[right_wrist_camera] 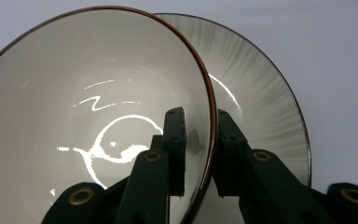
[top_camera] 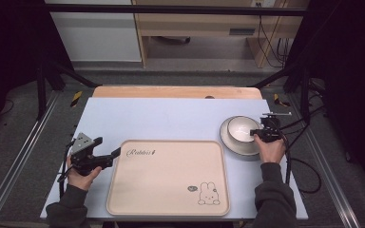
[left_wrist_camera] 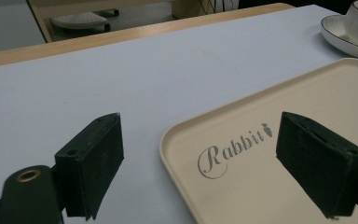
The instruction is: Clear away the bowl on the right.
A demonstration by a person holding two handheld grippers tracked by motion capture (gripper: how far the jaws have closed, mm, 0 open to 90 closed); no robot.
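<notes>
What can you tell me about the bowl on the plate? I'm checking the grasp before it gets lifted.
The bowl is white and glossy, likely ceramic, with a thin brown rim and an empty inside showing light reflections. It sits on a white plate with grey streaks, at the table's right side beside the tray. The right gripper pinches its near wall, one of its fingers inside and one outside, at the rim.

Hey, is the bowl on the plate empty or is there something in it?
Empty. The right gripper view looks straight into the bowl and shows bare glossy white with light reflections; the right gripper pinches its rim.
</notes>
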